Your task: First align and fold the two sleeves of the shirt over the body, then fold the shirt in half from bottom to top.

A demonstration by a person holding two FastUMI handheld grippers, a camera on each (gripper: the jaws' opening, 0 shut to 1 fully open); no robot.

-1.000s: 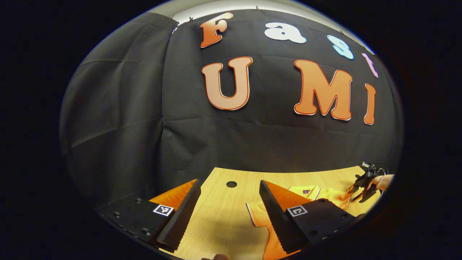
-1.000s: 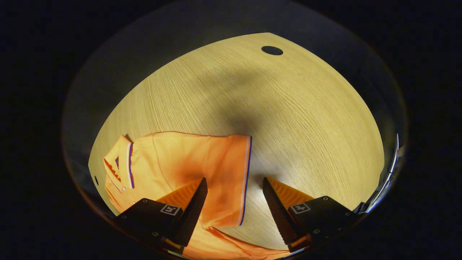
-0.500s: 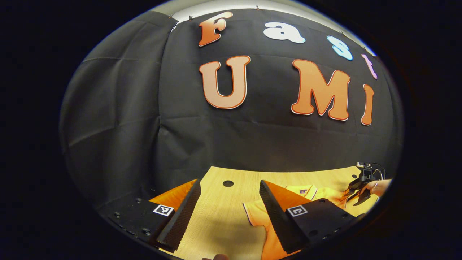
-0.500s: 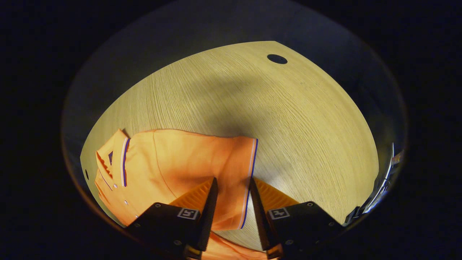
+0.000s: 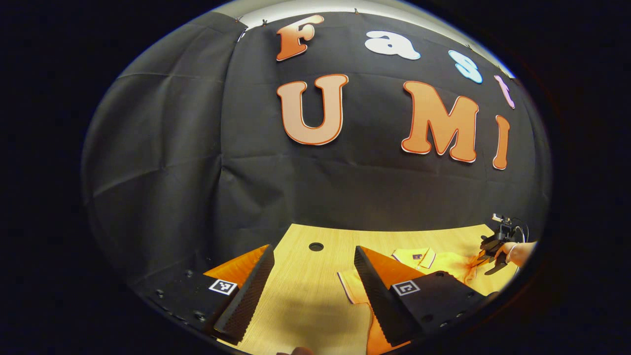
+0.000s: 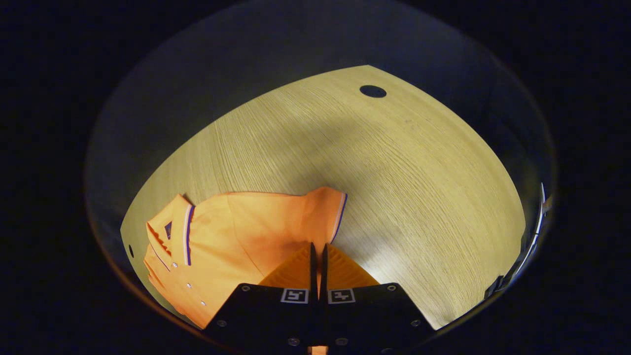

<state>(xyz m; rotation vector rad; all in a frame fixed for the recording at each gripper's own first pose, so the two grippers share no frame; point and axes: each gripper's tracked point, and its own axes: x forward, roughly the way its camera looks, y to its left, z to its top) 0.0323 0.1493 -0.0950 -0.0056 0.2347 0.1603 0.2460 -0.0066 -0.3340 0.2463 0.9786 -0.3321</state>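
The right gripper (image 6: 318, 254) has its 2 fingers pinched together on the sleeve (image 6: 323, 212) of the orange shirt (image 6: 231, 241), which lies on the wooden surface (image 6: 394, 177). The left gripper (image 5: 313, 281) hangs wide apart above the surface, the shirt's other sleeve (image 5: 351, 288) just beside its right finger.

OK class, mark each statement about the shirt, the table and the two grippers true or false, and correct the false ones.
1. The right gripper is shut on the sleeve. True.
2. The left gripper is shut on the shirt. False: it is open, with bare table between its fingers.
3. The collar has a striped edge. True.
4. The shirt is already folded in half. False: its body lies flat.
5. The table has a round hole. True.
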